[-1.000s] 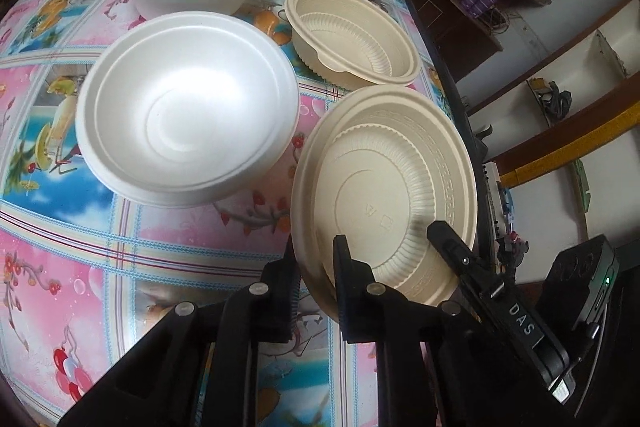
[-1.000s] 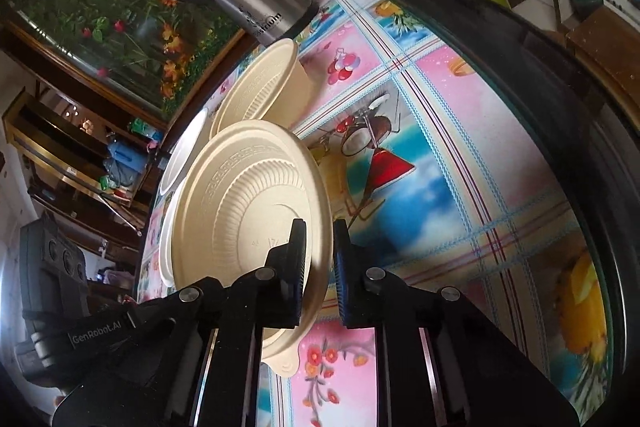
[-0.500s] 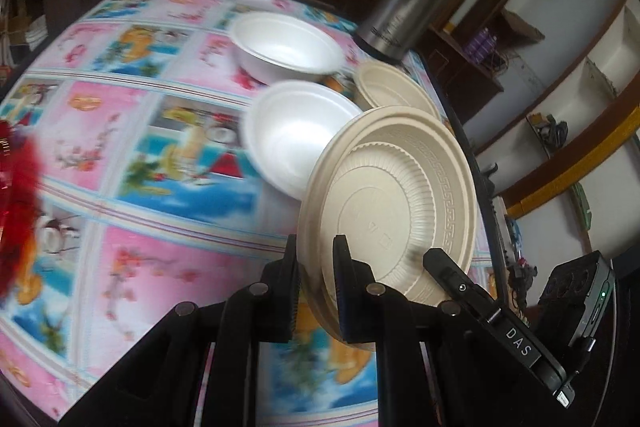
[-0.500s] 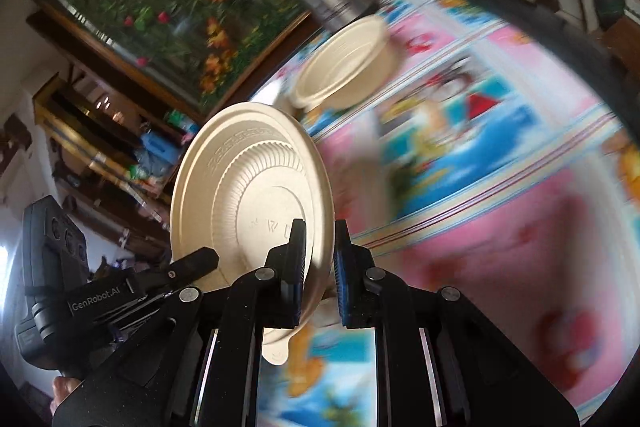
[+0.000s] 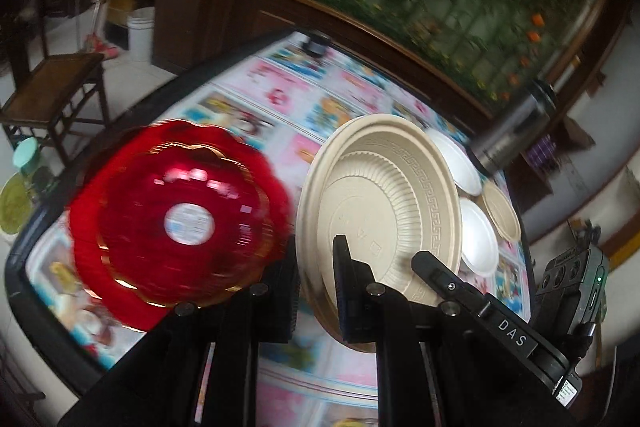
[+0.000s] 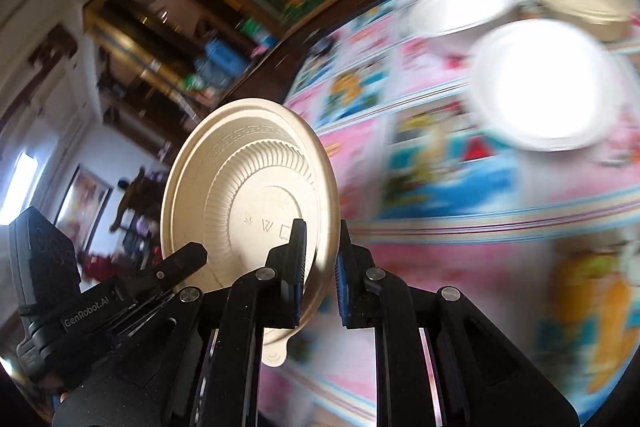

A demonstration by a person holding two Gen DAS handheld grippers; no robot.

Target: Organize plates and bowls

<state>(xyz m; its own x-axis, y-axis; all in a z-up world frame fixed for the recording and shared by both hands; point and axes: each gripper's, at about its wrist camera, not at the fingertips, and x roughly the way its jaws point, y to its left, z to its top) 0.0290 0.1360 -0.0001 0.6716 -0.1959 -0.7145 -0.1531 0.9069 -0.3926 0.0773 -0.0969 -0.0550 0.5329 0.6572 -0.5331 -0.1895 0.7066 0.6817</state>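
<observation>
Carry step, mid-transfer. Both grippers pinch one beige ribbed plate by its near rim: left gripper and right gripper nearly closed on the edge, plate tilted up on edge, off the table. Red scalloped plate lies left, just beside the beige one. White bowls and a beige bowl sit far right. Next, probably: level the plate, lower it onto the red plate, centre it, then release both sides together.

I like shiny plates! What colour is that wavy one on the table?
The wavy plate is red with gold trim and a white sticker in the middle. Left wrist view shows it best, though blurred.
</observation>
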